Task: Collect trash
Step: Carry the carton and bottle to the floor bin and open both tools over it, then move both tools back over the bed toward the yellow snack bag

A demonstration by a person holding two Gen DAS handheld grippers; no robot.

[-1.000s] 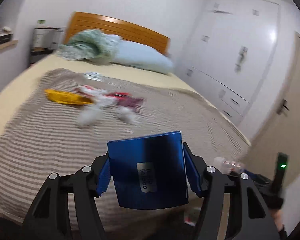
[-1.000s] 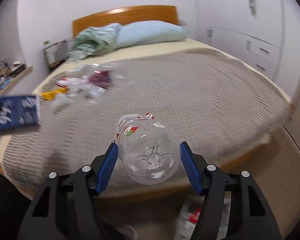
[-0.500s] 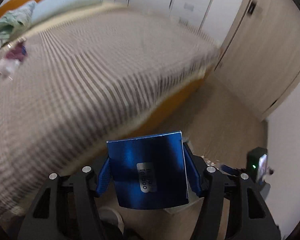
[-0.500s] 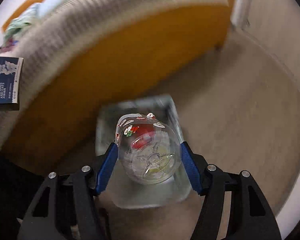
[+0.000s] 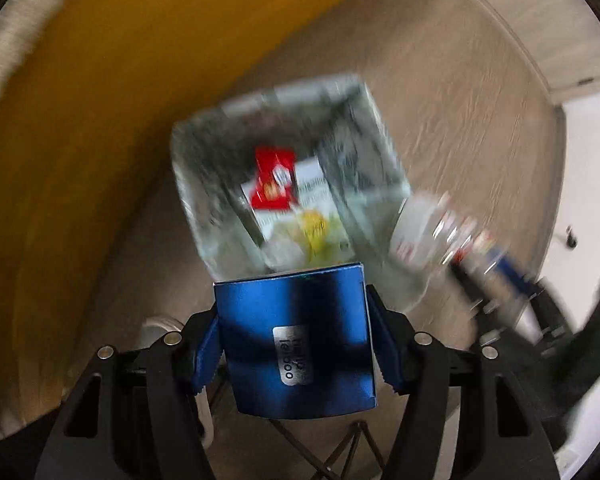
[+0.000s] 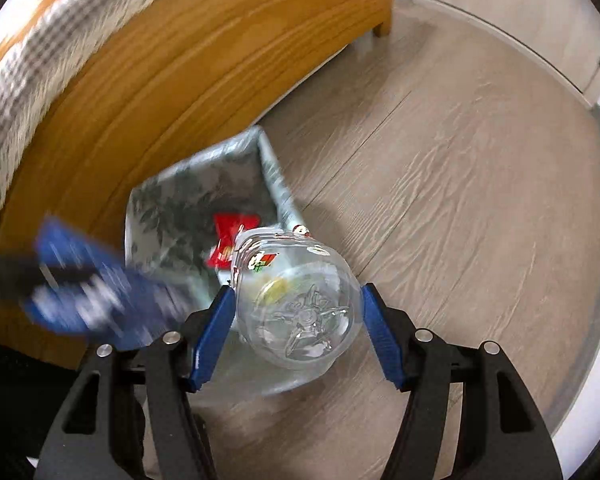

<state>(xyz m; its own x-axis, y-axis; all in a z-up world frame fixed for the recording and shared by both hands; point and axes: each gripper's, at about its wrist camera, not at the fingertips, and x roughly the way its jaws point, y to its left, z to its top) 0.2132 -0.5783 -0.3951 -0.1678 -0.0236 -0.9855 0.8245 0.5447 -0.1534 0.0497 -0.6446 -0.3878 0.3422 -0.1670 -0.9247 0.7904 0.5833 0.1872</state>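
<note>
My left gripper [image 5: 296,344] is shut on a blue carton [image 5: 296,340] and points straight down over a square bin lined with a clear bag [image 5: 204,152]. Inside the bin lie a red and white wrapper [image 5: 274,180] and yellow scraps [image 5: 314,224]. My right gripper [image 6: 298,320] is shut on a clear plastic bottle [image 6: 296,304], bottom towards the camera, held over the bin's [image 6: 168,196] near right corner. The blue carton [image 6: 96,296] shows blurred at the left of the right wrist view. The bottle [image 5: 432,228] shows blurred at the right of the left wrist view.
The bin stands on a pale wood floor [image 6: 460,160] against the wooden bed frame [image 6: 160,80], with the striped blanket [image 6: 24,60] hanging over its top. A white wall base [image 5: 588,168] runs along the right.
Both grippers have swung down from above the bed to the floor beside it. They now hang over the bin, still holding the carton and the bottle.
</note>
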